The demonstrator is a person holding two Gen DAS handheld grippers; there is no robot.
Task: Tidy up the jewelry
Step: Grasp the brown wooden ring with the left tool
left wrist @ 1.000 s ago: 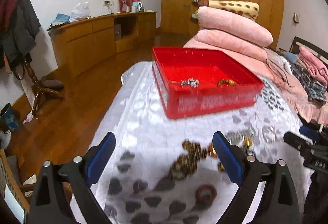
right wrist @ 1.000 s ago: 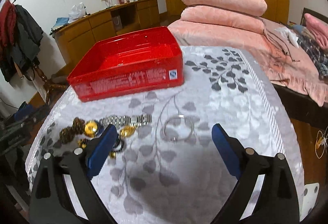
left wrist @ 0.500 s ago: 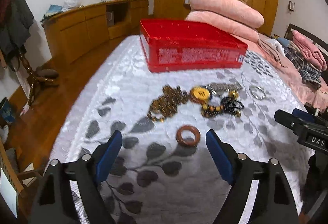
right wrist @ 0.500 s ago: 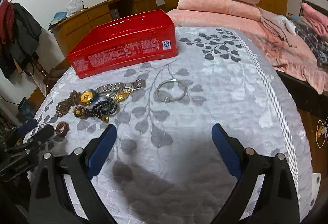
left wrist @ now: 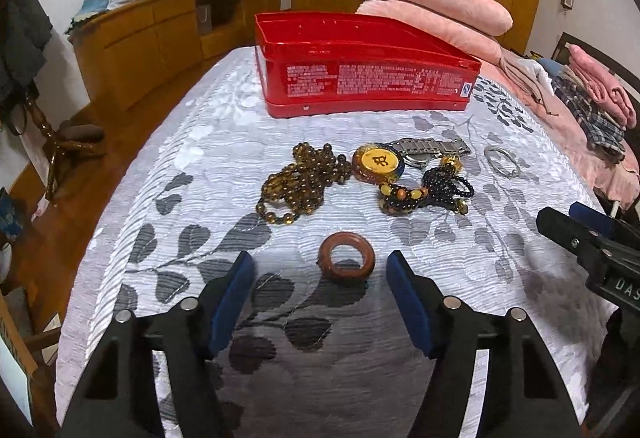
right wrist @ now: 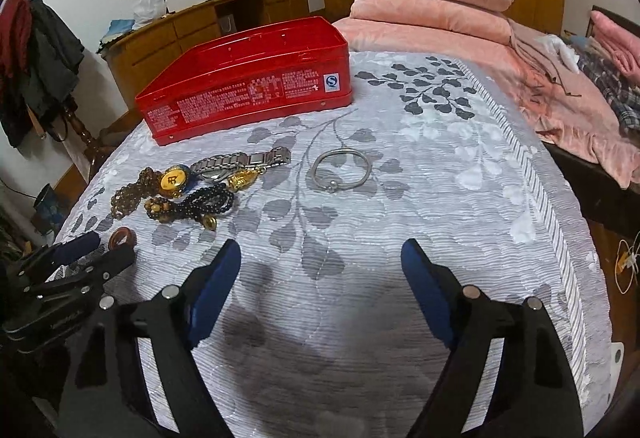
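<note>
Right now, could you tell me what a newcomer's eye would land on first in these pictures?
Probably the bright red tin, open-topped, at the far end of the grey leaf-patterned bedspread. Next, the jewelry cluster in front of it: brown bead strand, gold medallion, steel watch and silver bangle off to the right. Nearest, a reddish-brown ring lies just ahead of the left gripper, jaws apart, not touching it.

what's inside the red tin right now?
Cannot tell. Both wrist views see the red tin from low: only its outer wall and a strip of the far inner wall show. Its floor is hidden behind the near wall, so any contents are out of sight.
</note>
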